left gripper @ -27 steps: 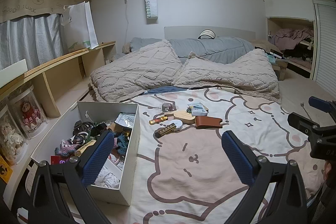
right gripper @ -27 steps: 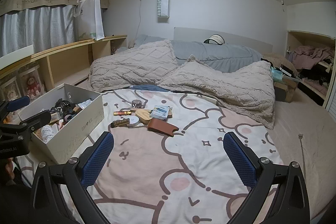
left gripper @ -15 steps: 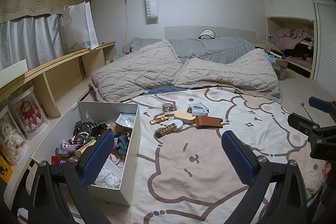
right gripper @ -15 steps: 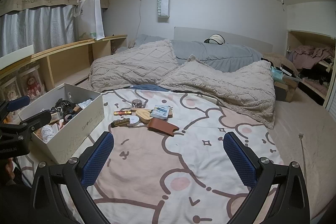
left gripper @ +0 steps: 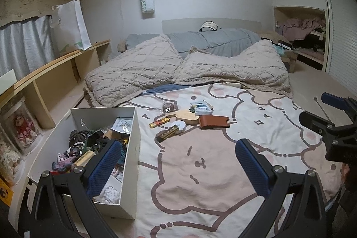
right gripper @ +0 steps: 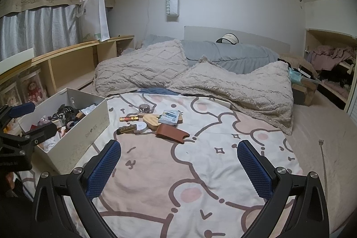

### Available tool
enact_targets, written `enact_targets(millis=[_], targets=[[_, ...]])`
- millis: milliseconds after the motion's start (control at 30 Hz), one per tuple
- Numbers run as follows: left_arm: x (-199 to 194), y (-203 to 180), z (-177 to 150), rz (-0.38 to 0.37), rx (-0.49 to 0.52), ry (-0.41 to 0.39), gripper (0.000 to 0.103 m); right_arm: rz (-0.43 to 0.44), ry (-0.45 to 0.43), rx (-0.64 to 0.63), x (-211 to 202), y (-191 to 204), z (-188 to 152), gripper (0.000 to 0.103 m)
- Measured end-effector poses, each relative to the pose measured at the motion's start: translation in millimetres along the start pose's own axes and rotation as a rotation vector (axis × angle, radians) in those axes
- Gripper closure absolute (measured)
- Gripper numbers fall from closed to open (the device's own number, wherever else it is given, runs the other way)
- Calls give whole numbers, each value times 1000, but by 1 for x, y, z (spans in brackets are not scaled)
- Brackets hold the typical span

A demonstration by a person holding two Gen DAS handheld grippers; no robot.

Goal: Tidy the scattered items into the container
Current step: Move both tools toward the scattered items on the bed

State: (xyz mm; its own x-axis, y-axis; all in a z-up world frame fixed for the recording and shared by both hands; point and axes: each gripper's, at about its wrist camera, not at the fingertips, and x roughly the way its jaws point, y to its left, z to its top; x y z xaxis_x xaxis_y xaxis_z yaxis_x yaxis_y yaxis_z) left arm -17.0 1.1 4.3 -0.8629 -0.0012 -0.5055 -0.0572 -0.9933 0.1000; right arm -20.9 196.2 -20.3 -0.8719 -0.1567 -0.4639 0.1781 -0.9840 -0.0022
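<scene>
A white shoe box (left gripper: 130,148) (right gripper: 89,126) holding several small items stands on the bed at the left. Scattered beyond it lie a brown leather wallet (left gripper: 214,121) (right gripper: 171,133), a wooden heart-shaped piece (left gripper: 186,116) (right gripper: 151,121), a blue packet (left gripper: 201,107) (right gripper: 169,116), a tape roll (left gripper: 169,106) (right gripper: 144,107), a white round case (left gripper: 180,126) (right gripper: 141,127) and two dark bars (left gripper: 166,133) (right gripper: 126,129). My left gripper (left gripper: 178,162) is open and empty beside the box. My right gripper (right gripper: 178,164) is open and empty, short of the items.
A bear-print bedspread (right gripper: 200,171) covers the bed, with two beige pillows (left gripper: 138,75) and a grey duvet (left gripper: 214,41) behind. Wooden shelves (left gripper: 55,68) run along the left. A back scratcher (right gripper: 322,160) lies at the right. The other gripper shows at each view's edge (left gripper: 330,126) (right gripper: 20,133).
</scene>
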Motion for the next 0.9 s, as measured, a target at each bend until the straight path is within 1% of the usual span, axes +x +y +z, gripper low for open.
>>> enact_targets(millis=[100, 233, 433, 633, 833, 900], targets=[[6, -1, 4, -12, 2, 7, 0, 5, 4, 3, 5, -2, 2, 0], [20, -5, 8, 0, 17, 13, 0, 8, 11, 5, 12, -4, 3, 0], [52, -13, 13, -18, 33, 53, 0, 13, 38, 11, 27, -8, 2, 0], [87, -17, 15, -66, 31, 121, 0, 16, 74, 14, 48, -12, -2, 0], [112, -19, 27, -97, 41, 150, 0, 30, 109, 13, 70, -17, -4, 0], [120, -18, 32, -126, 40, 162, 0, 34, 117, 9, 78, -18, -4, 0]])
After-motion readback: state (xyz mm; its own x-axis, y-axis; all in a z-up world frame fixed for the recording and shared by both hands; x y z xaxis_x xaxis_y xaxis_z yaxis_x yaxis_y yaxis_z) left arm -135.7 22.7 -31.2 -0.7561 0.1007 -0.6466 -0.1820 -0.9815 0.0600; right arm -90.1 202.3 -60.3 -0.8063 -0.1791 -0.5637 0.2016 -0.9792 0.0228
